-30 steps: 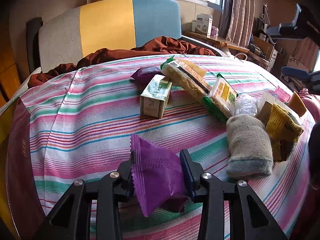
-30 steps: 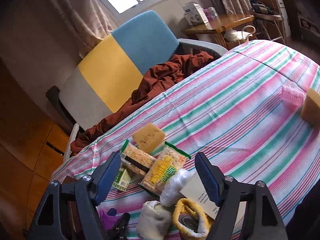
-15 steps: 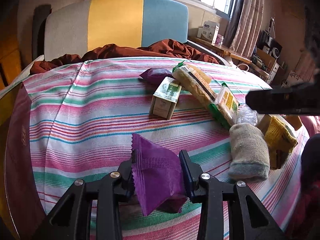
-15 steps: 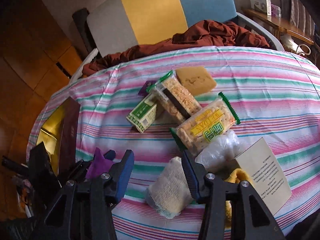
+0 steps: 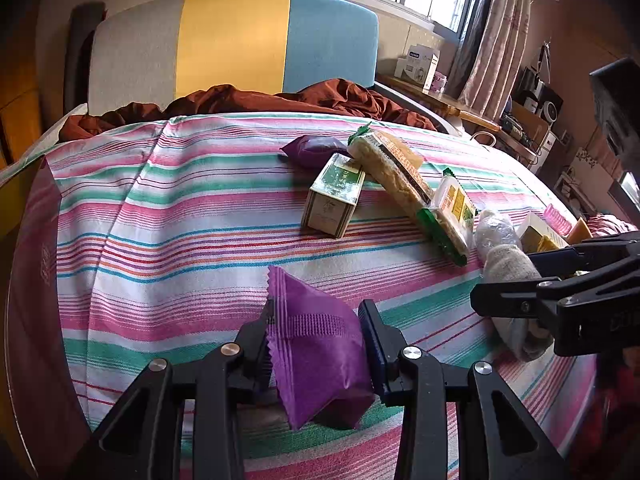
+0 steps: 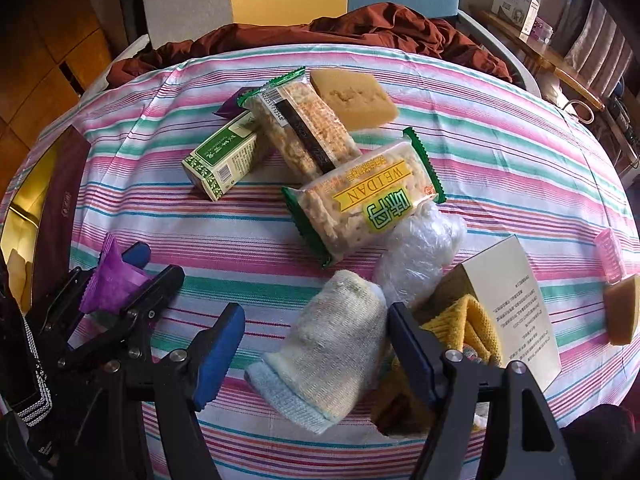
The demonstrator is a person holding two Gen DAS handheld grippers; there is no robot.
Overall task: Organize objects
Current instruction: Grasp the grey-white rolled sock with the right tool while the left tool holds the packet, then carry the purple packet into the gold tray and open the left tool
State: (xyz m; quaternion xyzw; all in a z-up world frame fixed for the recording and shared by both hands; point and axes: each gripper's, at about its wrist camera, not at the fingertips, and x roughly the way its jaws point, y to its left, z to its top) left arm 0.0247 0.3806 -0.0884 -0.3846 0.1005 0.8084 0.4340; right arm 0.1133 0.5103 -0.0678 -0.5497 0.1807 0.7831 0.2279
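My left gripper (image 5: 316, 344) is shut on a purple snack packet (image 5: 316, 344), held just above the striped tablecloth (image 5: 192, 240); it also shows at the left of the right wrist view (image 6: 114, 280). My right gripper (image 6: 316, 340) is open, its fingers on either side of a rolled cream sock (image 6: 332, 352), which also shows in the left wrist view (image 5: 508, 264). A green carton (image 6: 222, 160), two cracker packs (image 6: 304, 132) (image 6: 364, 200), a second purple packet (image 5: 312, 150), a clear plastic bag (image 6: 420, 252) and a yellow sock (image 6: 472, 320) lie in a cluster.
A maroon box with a gold inside (image 6: 52, 208) stands at the table's left edge. A white card box (image 6: 516, 300), a pink item (image 6: 608, 254) and tan sponges (image 6: 352, 96) (image 6: 622, 308) lie on the right. A chair with brown cloth (image 5: 240, 100) stands behind the table.
My right gripper has swung down and in over the table and now straddles the cream sock. My left gripper still holds the purple packet and has barely moved.
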